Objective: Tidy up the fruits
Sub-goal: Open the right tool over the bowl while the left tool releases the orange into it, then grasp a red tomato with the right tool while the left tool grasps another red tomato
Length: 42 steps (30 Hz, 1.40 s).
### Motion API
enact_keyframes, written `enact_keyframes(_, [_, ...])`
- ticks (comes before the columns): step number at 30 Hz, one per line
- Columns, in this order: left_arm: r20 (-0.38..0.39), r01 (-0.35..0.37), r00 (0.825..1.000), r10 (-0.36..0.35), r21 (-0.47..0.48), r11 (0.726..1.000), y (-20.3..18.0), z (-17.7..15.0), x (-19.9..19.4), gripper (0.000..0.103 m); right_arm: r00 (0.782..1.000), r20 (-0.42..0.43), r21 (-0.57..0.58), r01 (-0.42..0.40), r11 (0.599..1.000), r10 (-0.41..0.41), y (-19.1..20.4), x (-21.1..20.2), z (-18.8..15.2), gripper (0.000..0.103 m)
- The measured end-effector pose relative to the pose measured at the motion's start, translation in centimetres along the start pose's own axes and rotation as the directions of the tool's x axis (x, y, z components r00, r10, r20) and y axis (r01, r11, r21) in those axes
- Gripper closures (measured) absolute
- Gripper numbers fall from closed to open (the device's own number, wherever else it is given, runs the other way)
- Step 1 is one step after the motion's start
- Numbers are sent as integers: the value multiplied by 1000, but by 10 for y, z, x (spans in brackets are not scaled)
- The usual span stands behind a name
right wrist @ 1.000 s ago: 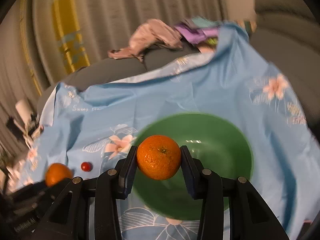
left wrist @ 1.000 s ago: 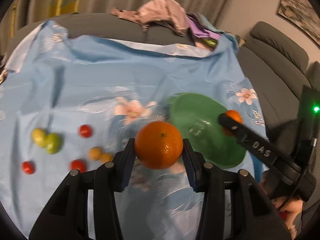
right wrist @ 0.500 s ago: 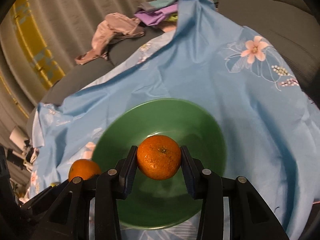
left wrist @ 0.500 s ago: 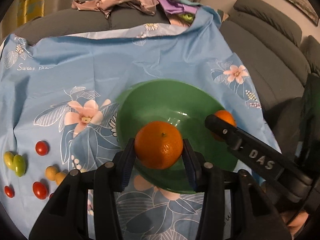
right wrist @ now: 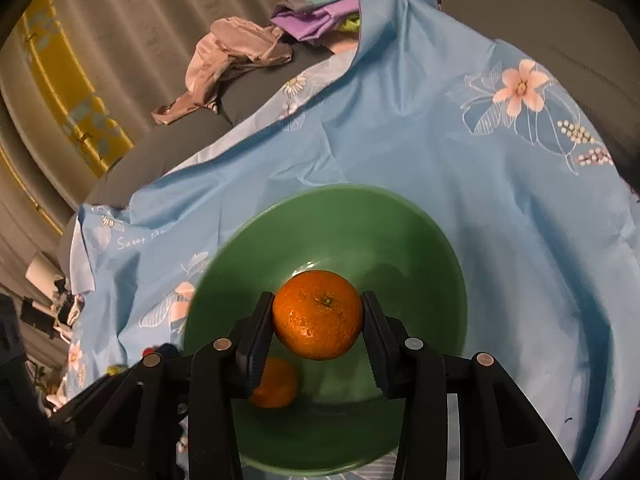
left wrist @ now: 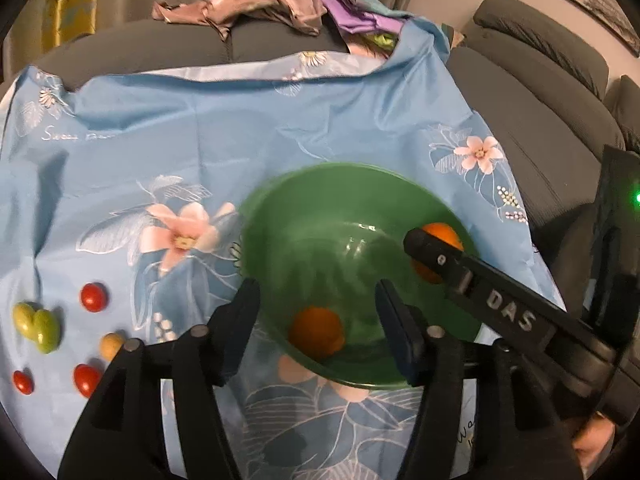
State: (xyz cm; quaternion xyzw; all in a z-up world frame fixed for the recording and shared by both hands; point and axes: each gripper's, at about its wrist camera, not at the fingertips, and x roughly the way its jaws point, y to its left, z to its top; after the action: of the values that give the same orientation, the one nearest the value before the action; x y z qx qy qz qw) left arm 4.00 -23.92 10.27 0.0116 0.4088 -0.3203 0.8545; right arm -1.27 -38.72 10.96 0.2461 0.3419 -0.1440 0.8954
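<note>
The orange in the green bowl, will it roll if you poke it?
Probably. The loose round orange lies low on the smooth green bowl's sloping wall, so a poke would likely roll it, then it would settle back. Its dimpled peel probably grips well, like the one in the right tool.

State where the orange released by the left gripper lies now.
In the left wrist view the loose orange lies inside the green bowl, near its front wall, below the open left gripper.

Bowl [left wrist: 360,200]: we see plain green.
Cloth [left wrist: 200,140]: sky blue, pink-white flowers.
Mandarins [right wrist: 318,314]: orange.
Small fruits [left wrist: 94,297], nine o'clock: red, yellow-green.
</note>
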Motion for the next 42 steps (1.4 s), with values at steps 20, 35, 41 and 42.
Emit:
enact_keyframes(20, [68,-287,943,326,-331,899,195,-97,-136,29,941,139,-269,335,903,-308,80,43,-19,53])
enact_keyframes(35, [19,-268,951,307,-441,856,239,-109,-134,29,937,97,-505,336,795,-335,127,26,-73,53])
enact_keyframes(41, [8,-252,958,286,-450,857,243,-109,-126,29,953,144,-508,302,807,-265,147,0,-76,53])
enact_keyframes(42, [3,-256,957,289,-458,852,245,-109,-123,29,955,169,-507,296,810,-244,151,-8,-76,52])
